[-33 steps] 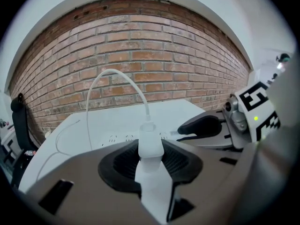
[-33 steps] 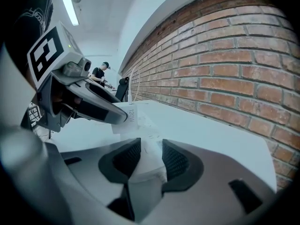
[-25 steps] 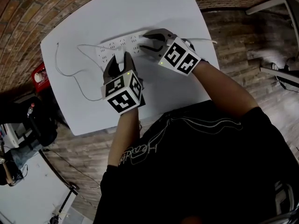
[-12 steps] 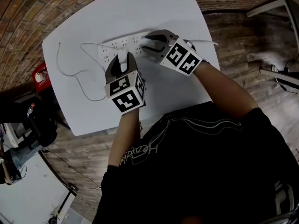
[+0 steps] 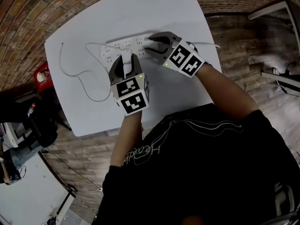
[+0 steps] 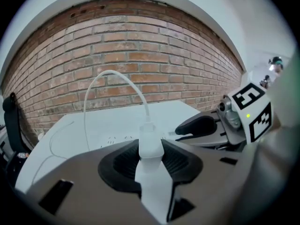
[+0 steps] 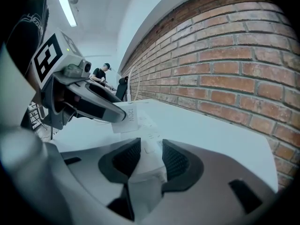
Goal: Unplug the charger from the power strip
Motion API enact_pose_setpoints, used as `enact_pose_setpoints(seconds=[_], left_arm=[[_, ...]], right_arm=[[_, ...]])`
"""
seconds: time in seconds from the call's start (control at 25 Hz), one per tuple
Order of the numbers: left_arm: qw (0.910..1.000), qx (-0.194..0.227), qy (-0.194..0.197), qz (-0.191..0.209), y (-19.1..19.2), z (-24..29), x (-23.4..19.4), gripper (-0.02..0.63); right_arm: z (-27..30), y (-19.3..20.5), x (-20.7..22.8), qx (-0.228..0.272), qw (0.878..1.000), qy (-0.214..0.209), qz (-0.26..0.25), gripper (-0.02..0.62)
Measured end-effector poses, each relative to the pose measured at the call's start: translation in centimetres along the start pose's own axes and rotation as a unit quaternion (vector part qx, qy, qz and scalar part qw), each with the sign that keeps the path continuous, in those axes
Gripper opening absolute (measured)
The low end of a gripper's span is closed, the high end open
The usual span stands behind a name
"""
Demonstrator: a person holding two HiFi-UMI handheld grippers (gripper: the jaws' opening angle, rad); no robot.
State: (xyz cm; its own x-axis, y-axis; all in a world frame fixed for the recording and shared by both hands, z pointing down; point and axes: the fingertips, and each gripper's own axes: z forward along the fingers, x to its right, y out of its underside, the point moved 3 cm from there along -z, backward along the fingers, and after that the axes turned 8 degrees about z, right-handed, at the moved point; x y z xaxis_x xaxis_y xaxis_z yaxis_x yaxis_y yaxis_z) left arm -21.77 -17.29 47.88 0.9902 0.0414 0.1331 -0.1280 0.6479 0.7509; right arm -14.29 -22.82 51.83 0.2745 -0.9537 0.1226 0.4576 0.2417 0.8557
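Charger (image 6: 150, 143): small white block, cable (image 6: 96, 93) rising from its top, clenched in the left tool (image 5: 125, 63) at the strip's (image 5: 114, 48) near edge; whether its prongs are out cannot be told.
Strip: white, lying on the tabletop (image 5: 93, 13), right end grasped by the right tool (image 7: 144, 159).
Change: the left tool has rolled slightly; both stay in place.
Left gripper view only: the cable's high arch.
Head view only: the cable trailing left.

White tabletop (image 5: 154, 13) stands against a brick wall (image 5: 56, 3), with wood plank floor (image 5: 243, 50) to the right. Red item (image 5: 41, 75) sits just off the tabletop's left edge, too small to identify. Ceiling strip light (image 7: 67, 8) is lit.
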Motion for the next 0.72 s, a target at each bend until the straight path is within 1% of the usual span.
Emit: enact_pose_setpoints(seconds=[0.12,0.16,0.2,0.24,0.28,0.4,0.44,0.48,0.52,0.64,0.68,0.72], left_arm=[[0.9979,-0.002,0.023,-0.06,0.15,0.03,-0.5,0.137],[0.9969,-0.002,0.029,-0.073,0.18,0.01,-0.63,0.137],[0.9967,-0.002,0.031,-0.075,0.17,-0.01,-0.68,0.137],[0.9974,-0.001,0.028,-0.066,0.15,-0.04,-0.65,0.137],[0.9986,-0.001,0.021,-0.048,0.12,-0.08,-0.56,0.137],[0.9997,-0.002,-0.009,0.023,-0.13,-0.2,-0.1,0.14],[0.9993,-0.003,-0.014,0.035,-0.19,-0.22,0.02,0.143],[0.9993,-0.005,-0.013,0.034,-0.2,-0.23,0.09,0.144],[0.9997,-0.006,-0.008,0.023,-0.19,-0.23,0.1,0.141],[0.9991,-0.005,0.019,-0.037,-0.17,-0.23,-0.21,0.137],[0.9983,-0.004,0.025,-0.052,-0.13,-0.23,-0.38,0.137],[0.998,-0.004,0.027,-0.057,-0.11,-0.23,-0.52,0.137]], right_arm=[[-0.04,0.01,-0.08,0.0,1.0,0.0,0.0,0.126],[-0.07,0.02,-0.1,0.0,1.0,0.001,-0.001,0.126],[-0.08,0.02,-0.11,0.0,1.0,0.001,-0.001,0.126],[-0.08,0.02,-0.11,0.0,1.0,0.001,-0.001,0.126],[-0.06,0.01,-0.11,0.0,1.0,0.002,-0.001,0.126],[0.01,-0.05,-0.09,0.002,1.0,0.004,-0.001,0.126],[0.02,-0.06,-0.08,0.002,1.0,0.003,-0.001,0.126],[0.0,-0.05,-0.08,0.002,1.0,0.003,-0.001,0.126],[-0.05,-0.03,-0.09,0.002,1.0,0.003,-0.001,0.126],[-0.28,0.02,-0.12,0.002,1.0,0.004,-0.002,0.126],[-0.31,0.02,-0.13,0.002,1.0,0.004,-0.002,0.126],[-0.29,0.02,-0.13,0.002,1.0,0.004,-0.002,0.126]])
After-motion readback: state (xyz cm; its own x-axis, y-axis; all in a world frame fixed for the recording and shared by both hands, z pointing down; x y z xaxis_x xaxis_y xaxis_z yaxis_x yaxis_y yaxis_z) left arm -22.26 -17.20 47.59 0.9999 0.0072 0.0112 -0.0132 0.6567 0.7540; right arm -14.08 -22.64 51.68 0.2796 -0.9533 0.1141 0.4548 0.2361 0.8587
